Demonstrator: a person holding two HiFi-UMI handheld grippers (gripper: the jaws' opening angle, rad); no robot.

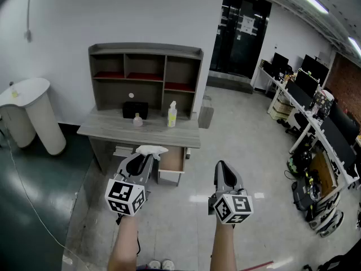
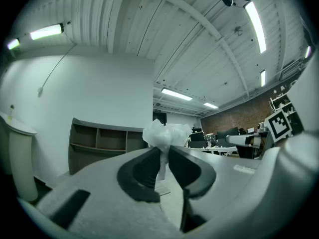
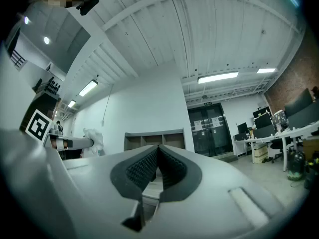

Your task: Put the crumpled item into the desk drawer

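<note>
My left gripper (image 1: 148, 155) is shut on a crumpled white plastic item (image 1: 151, 149), which bulges above the jaw tips in the left gripper view as a crumpled item (image 2: 166, 134). It hangs in the air in front of the grey desk (image 1: 113, 132), just left of the open desk drawer (image 1: 172, 161). My right gripper (image 1: 220, 166) is shut with nothing between its jaws, held level to the right of the drawer. From the right gripper view the crumpled item (image 3: 94, 137) shows at the left, and the right gripper (image 3: 157, 151) points toward the desk's shelf unit.
On the desk stand a shelf hutch (image 1: 145, 75), a black box (image 1: 135, 110), a pink bottle (image 1: 137, 119) and a yellow spray bottle (image 1: 172, 115). A white rounded stand (image 1: 31, 114) is at the left. Office desks with monitors (image 1: 316, 112) line the right side.
</note>
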